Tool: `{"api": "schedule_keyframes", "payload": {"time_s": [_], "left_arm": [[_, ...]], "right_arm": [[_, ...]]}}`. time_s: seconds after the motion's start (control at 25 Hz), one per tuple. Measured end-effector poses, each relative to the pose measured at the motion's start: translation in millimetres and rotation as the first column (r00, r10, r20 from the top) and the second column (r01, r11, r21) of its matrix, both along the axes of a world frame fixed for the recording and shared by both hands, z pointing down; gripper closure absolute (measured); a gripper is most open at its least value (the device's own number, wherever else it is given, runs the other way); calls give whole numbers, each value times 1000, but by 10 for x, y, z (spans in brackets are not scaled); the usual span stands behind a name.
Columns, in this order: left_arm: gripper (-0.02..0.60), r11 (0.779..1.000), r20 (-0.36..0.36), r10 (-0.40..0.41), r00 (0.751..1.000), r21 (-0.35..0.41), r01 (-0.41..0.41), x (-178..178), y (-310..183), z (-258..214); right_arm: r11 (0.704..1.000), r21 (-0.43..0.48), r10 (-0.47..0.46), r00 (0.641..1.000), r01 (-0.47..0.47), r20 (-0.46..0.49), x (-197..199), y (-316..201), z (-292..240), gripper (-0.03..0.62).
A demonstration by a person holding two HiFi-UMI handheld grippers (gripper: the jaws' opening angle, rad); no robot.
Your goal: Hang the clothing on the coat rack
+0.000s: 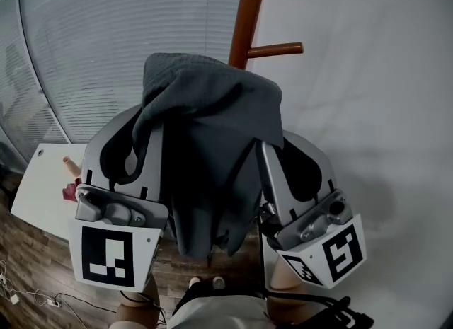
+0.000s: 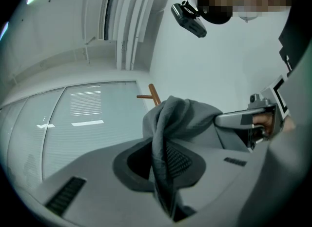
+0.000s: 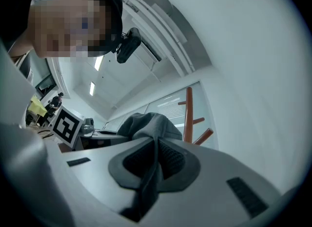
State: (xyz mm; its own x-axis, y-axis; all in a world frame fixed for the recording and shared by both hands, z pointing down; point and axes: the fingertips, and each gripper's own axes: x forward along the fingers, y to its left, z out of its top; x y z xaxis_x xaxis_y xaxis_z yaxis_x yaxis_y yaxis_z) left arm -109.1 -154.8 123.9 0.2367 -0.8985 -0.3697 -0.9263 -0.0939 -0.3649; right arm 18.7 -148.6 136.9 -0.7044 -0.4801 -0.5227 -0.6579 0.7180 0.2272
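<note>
A dark grey garment (image 1: 205, 129) hangs bunched between both grippers, its lower part drooping toward the floor. My left gripper (image 1: 146, 124) is shut on its left side, with cloth pinched between the jaws (image 2: 163, 165). My right gripper (image 1: 272, 139) is shut on the right side, where a fold runs down between the pads (image 3: 155, 161). Just behind the garment rises the brown wooden coat rack (image 1: 248, 16), one peg (image 1: 277, 50) sticking out to the right above the cloth. The rack (image 3: 188, 113) stands close ahead in the right gripper view, and the rack (image 2: 153, 94) is farther off in the left gripper view.
A white table (image 1: 35, 193) with a pinkish object (image 1: 71, 168) stands at lower left. A glass wall with blinds (image 1: 106, 37) runs behind, and a plain white wall (image 1: 375, 108) is to the right. Cables (image 1: 28, 296) lie on the wooden floor. The person's feet (image 1: 205, 281) are below.
</note>
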Motion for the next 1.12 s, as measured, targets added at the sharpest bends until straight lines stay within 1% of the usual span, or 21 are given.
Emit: {"api": "schedule_keyframes", "payload": {"time_s": [0.24, 0.4, 0.52, 0.72, 0.8, 0.88, 1.12], "left_arm": [[541, 999, 19, 36, 999, -27, -35, -16, -225, -90], [541, 997, -9, 62, 998, -36, -62, -63, -361, -155], [541, 994, -21, 95, 995, -57, -96, -47, -454, -115], [541, 981, -32, 157, 987, -107, -159, 32, -597, 11], [541, 975, -24, 192, 981, -113, -193, 30, -658, 48], [541, 968, -32, 222, 975, -116, -224, 26, -705, 90], [541, 951, -70, 259, 963, -156, -267, 28, -810, 212]], "right_arm": [[999, -17, 36, 999, -36, 7, -26, -160, -102, 566], [998, -16, 60, 998, -60, 0, -81, -248, -189, 566], [997, -38, 71, 997, -71, 1, -71, -314, -167, 566], [994, -80, 77, 997, -75, 13, -3, -411, -59, 566], [992, -99, 85, 996, -84, 6, -9, -460, -10, 566], [989, -114, 90, 996, -90, 3, -12, -504, 37, 566], [985, -144, 97, 995, -97, -11, -23, -586, 126, 566]]}}
